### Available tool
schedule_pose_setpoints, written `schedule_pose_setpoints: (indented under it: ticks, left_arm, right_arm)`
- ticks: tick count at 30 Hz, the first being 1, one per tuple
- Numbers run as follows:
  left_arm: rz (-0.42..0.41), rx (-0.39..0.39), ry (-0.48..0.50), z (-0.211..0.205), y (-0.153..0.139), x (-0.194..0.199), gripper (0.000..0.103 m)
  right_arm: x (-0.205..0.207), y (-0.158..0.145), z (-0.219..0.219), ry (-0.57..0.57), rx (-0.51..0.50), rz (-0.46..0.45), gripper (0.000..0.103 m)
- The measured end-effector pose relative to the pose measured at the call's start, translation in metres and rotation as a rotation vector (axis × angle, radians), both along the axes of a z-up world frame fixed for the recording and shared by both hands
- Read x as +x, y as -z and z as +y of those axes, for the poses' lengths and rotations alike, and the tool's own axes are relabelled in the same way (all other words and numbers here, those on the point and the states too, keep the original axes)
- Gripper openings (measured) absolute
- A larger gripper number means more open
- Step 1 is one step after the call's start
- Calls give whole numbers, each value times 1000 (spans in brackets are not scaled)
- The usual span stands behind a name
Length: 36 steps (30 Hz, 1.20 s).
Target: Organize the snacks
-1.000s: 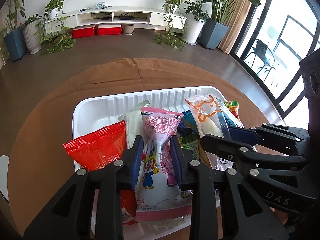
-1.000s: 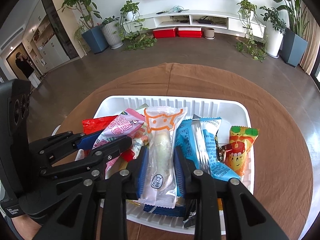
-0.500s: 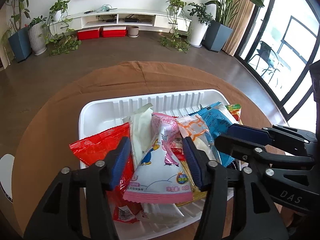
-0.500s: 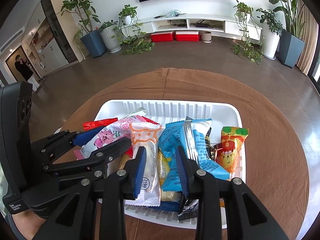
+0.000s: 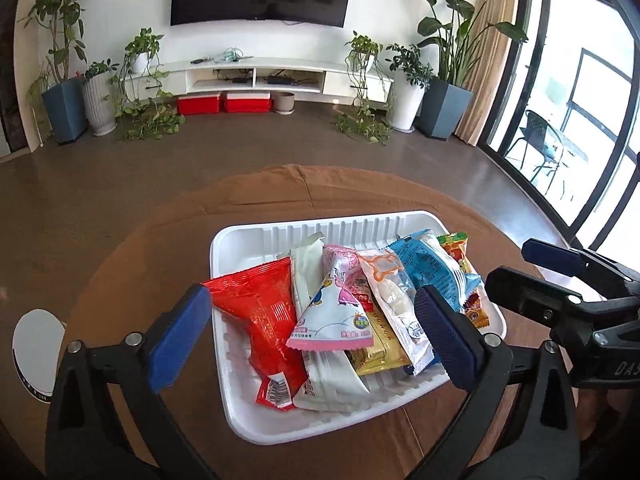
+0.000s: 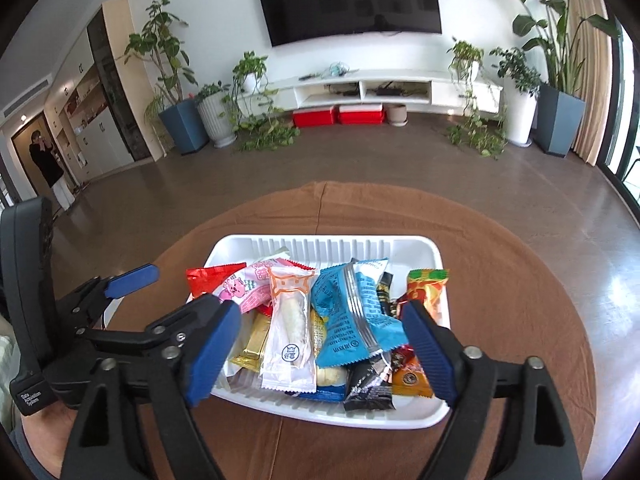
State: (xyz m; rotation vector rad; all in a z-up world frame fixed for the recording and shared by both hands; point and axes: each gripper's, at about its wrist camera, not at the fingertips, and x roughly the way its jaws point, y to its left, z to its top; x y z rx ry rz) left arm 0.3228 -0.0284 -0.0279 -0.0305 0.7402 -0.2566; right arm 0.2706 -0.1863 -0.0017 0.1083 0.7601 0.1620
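Note:
A white ribbed tray [image 5: 256, 236] [image 6: 416, 248] sits on the brown round table and holds several snack packets. Among them are a red packet [image 5: 260, 312] [image 6: 204, 278], a pink cartoon packet [image 5: 336, 312] [image 6: 248, 286], a clear packet with an orange face print [image 5: 390, 292] [image 6: 290, 320], a blue packet [image 5: 432, 272] [image 6: 352, 308] and an orange packet [image 5: 454, 244] [image 6: 426, 286]. My left gripper [image 5: 312, 336] is open and empty, above the tray's near edge. My right gripper [image 6: 320, 352] is open and empty, also above the near edge. Each gripper shows in the other's view, the right gripper [image 5: 516, 264] and the left gripper [image 6: 174, 290].
The table [image 5: 168, 232] [image 6: 520, 280] is covered in brown cloth with its round edge all around. A white round object [image 5: 36, 348] lies at the table's left edge. Beyond are plants, a TV shelf [image 6: 392, 88] and a glass door at right.
Both grippers opened wide, let go of the pink packet and the clear face-print packet into the tray, and drew back and up from it.

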Motion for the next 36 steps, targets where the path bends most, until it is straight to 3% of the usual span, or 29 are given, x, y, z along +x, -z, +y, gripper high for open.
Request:
schedule_pose_setpoints:
  ticks: [3,7,14,20,27,36]
  left_arm:
    - [-93,60,-2,-4,-17,-37,103]
    - [-182,53,28,-7,-43,-95,103]
    - [-293,132,-90,-22,-81,-199,103]
    - [-307,159,-208,-28,-100,-262,103]
    - [-298,149,-220,-26,-106,-305,103]
    - [-225,142,-221,-23,-93,-330,103]
  right_arm:
    - [-25,-9,-4,12,18,-51,93]
    - [-66,-23,-8,40,11,-142,97]
    - [-153,-55,-25,132,5,-339,103]
    - [-216,-78,-25,199,-45,-479,103]
    - [-264,-86,-27,208,-28,-506,103]
    - [-278,-59,-23,188,-9,-378,103]
